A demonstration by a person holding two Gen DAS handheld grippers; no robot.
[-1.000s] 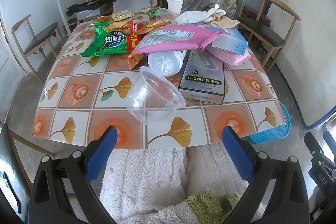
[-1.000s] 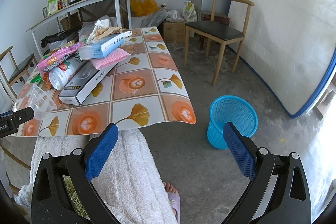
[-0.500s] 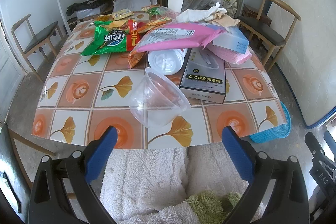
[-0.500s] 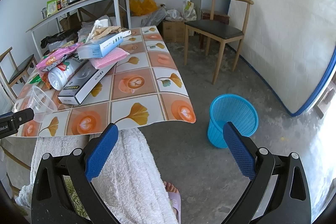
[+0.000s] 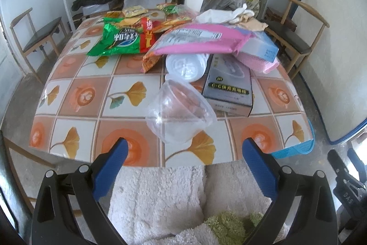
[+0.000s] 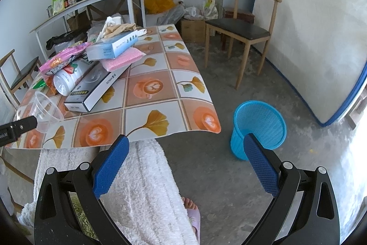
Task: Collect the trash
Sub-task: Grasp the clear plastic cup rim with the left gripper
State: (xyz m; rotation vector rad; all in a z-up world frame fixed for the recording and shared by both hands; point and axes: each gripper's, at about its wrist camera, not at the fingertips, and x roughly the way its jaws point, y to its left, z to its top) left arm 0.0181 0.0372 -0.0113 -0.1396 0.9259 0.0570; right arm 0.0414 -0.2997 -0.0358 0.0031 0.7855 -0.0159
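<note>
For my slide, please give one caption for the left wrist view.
Open left claw faces a tilted clear plastic cup near the edge of a cluttered tiled table.

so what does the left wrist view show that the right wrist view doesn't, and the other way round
Only the left wrist view shows the green snack bag and the white paper cup at the table's far end, plus the open left tongs.

Only the right wrist view shows the whole blue basket standing on the floor, a foot in a pink slipper, and the open right tongs.

Both show the clear plastic cup tipped near the table's near edge, the white canister, the long grey box and the tiled tablecloth.
</note>
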